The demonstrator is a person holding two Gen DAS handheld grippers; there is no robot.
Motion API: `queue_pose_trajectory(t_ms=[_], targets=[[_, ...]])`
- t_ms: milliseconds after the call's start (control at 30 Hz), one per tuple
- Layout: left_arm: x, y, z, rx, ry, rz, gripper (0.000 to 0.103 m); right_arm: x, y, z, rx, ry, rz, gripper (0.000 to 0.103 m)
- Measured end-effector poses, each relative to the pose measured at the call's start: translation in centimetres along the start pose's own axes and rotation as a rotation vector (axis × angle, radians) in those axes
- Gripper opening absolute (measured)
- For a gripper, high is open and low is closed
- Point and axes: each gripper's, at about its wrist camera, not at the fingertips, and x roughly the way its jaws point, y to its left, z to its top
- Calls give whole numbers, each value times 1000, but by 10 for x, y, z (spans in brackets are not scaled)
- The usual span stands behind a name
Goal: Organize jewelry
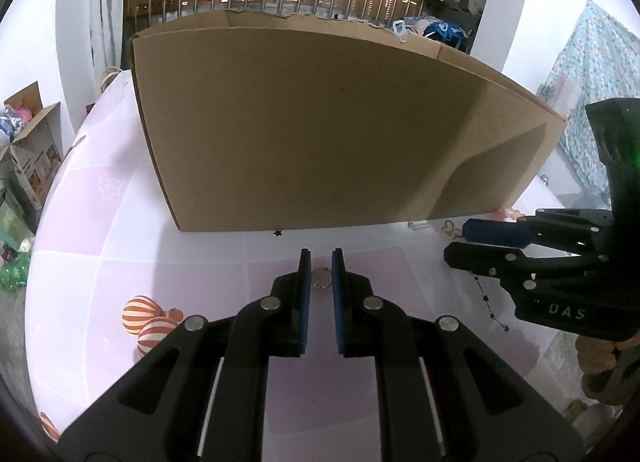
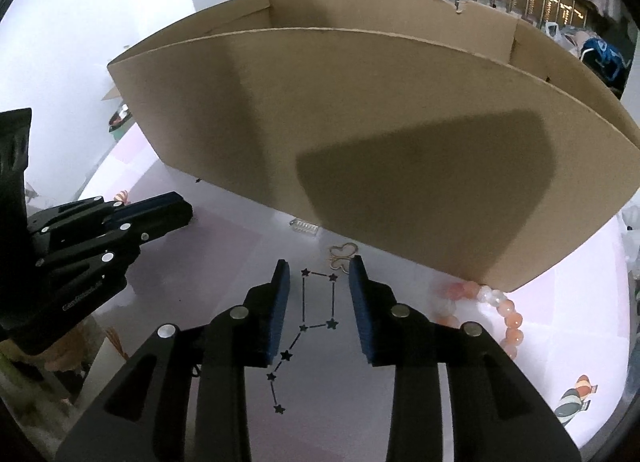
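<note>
Pink glossy worktop (image 1: pixel 192 246); big brown cardboard box (image 1: pixel 320 121) at 12 o'clock. Left hand-held gripper (image 1: pixel 321 262) pinches small round gold ring (image 1: pixel 321 278). Right hand-held gripper (image 2: pixel 318 270) apart, empty; peach bead bracelet (image 2: pixel 508 314) at 3 o'clock.

Black tongs (image 1: pixel 321 262), blue pads (image 1: pixel 305 294), silvery rivets

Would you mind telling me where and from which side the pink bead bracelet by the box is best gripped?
Grip the pink bead bracelet across its open arc of beads, on the side away from the cardboard box, coming down from above. It lies flat on the table with its far end against the box's base, so that side leaves no room. The right gripper stands open just left of it.
</note>
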Motion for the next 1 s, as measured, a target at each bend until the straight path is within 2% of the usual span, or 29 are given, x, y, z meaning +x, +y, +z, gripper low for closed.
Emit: queue_pose_trajectory(t_ms=[133,333,567,900,1000], targets=[[-1,2,0,-3,-1,1,9,-4,-2,1,5,-18,0,31],[-1,3,-1,-1,1,2,9,-5,9,5,-49,-46,51,31],[-1,3,0,5,-3,-5,9,1,8,10,-72,-35,58,31],[-1,4,0,6,-3,-12,9,-5,-11,-2,3,-18,-34,31],[-2,3,0,8,-1,-13,9,-2,-10,-3,-12,-24,-57,31]])
